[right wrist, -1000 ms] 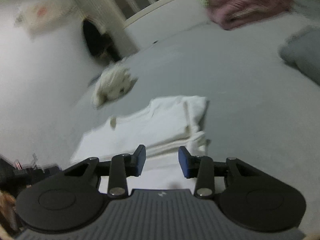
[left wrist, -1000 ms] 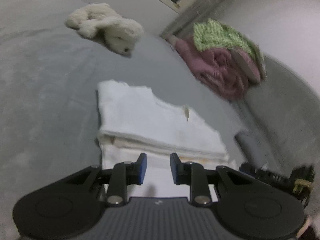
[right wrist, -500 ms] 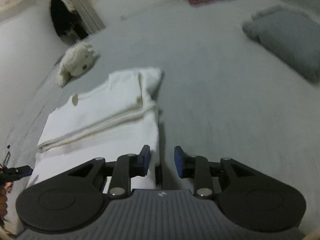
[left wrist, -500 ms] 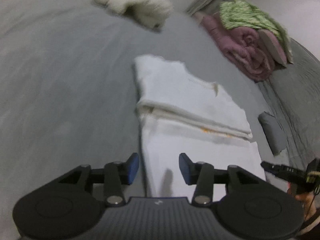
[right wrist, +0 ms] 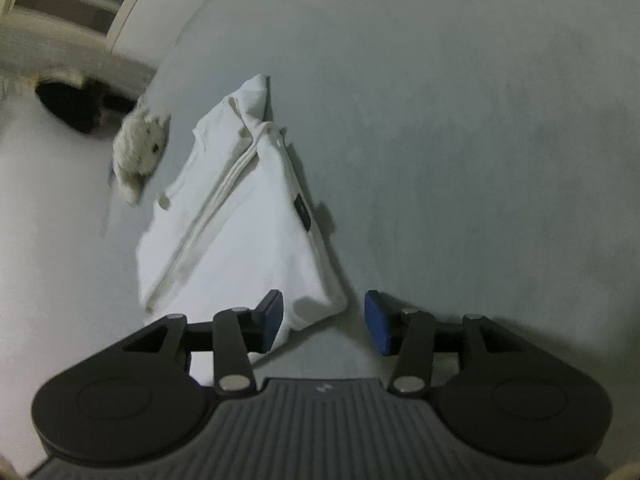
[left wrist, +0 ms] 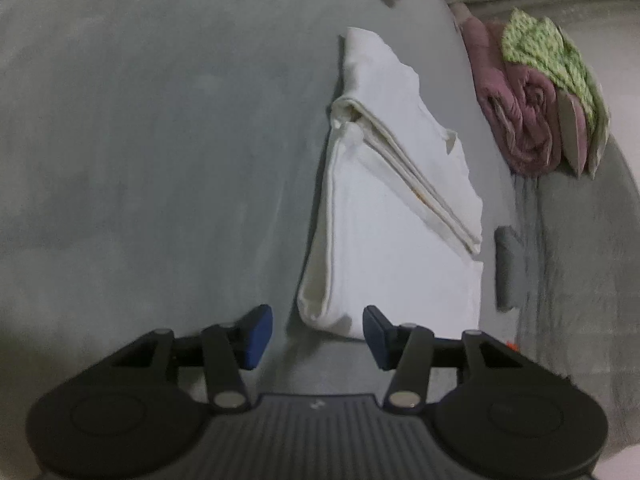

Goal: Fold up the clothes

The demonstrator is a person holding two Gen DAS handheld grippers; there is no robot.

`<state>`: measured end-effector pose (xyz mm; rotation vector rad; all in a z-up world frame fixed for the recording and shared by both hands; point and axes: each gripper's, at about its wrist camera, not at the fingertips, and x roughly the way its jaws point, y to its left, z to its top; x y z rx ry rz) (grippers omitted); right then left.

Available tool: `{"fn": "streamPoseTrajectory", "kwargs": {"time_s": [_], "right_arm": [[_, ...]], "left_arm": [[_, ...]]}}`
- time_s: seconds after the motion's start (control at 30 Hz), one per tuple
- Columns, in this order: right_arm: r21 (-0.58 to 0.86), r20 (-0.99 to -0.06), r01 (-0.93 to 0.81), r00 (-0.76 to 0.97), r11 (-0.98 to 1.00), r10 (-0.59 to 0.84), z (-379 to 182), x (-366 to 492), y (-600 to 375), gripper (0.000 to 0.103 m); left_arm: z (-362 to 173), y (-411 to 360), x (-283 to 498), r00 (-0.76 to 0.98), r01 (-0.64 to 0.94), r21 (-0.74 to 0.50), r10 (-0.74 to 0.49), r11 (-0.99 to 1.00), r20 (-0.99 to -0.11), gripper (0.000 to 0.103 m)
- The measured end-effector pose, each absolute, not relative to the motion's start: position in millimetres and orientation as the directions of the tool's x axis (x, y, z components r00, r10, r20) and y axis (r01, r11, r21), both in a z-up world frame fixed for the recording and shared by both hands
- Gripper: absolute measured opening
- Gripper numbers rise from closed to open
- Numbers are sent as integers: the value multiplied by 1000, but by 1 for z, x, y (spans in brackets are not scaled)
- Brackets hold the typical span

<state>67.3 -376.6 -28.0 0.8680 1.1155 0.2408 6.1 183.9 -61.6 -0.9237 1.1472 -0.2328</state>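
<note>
Two grippers, left [left wrist: 312,334] and right [right wrist: 324,322], jaws just opening, empty, each straddling near shirt [left wrist: 392,240] corner; pinch both corners evenly before folding.

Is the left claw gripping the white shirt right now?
No. The left claw stands open, its blue pads either side of the near corner of the white shirt without pressing on it.
</note>
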Motion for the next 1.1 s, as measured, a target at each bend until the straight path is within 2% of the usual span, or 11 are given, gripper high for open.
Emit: {"fn": "streamPoseTrajectory", "kwargs": {"time_s": [0.1,0.13,0.17,0.2,0.23,0.5,0.53,0.63,0.7,0.73,1.1], "right_arm": [[781,-616,294,507,550,603,-42,64,-380,51],[808,-585,309,533,503,611,-49,62,-382,51],[831,-553,322,559,453,618,-55,60,-383,45],[846,-532,334,580,416,617,-60,59,-385,24],[844,-535,345,589,410,606,-63,58,-386,13],[711,-645,282,627,644,438,-34,64,-388,2],[710,-650,288,621,643,439,-36,65,-390,3],[777,-598,298,627,555,500,-38,67,-402,26],[804,-562,273,639,528,525,-36,67,-405,55],[814,-549,260,636,519,543,-36,68,-404,59],[747,-607,141,542,650,580,-40,71,-369,55]], "left_arm": [[-69,182,0,480,-320,-762,-597,563,-643,49],[-71,182,-2,497,-332,-772,-595,542,-632,41],[-74,181,-4,505,-344,-771,-587,535,-633,13],[-77,180,-5,512,-356,-771,-580,528,-634,9],[-79,179,-7,520,-366,-771,-572,521,-634,8],[-67,173,-9,541,-279,-727,-523,627,-659,11],[-66,174,-8,541,-273,-730,-527,627,-655,16],[-59,180,-6,557,-238,-727,-522,644,-645,41],[-60,183,-4,558,-226,-732,-531,642,-638,43],[-62,184,-3,554,-227,-736,-537,638,-636,44],[-68,175,1,528,-202,-737,-562,645,-637,51]]}}
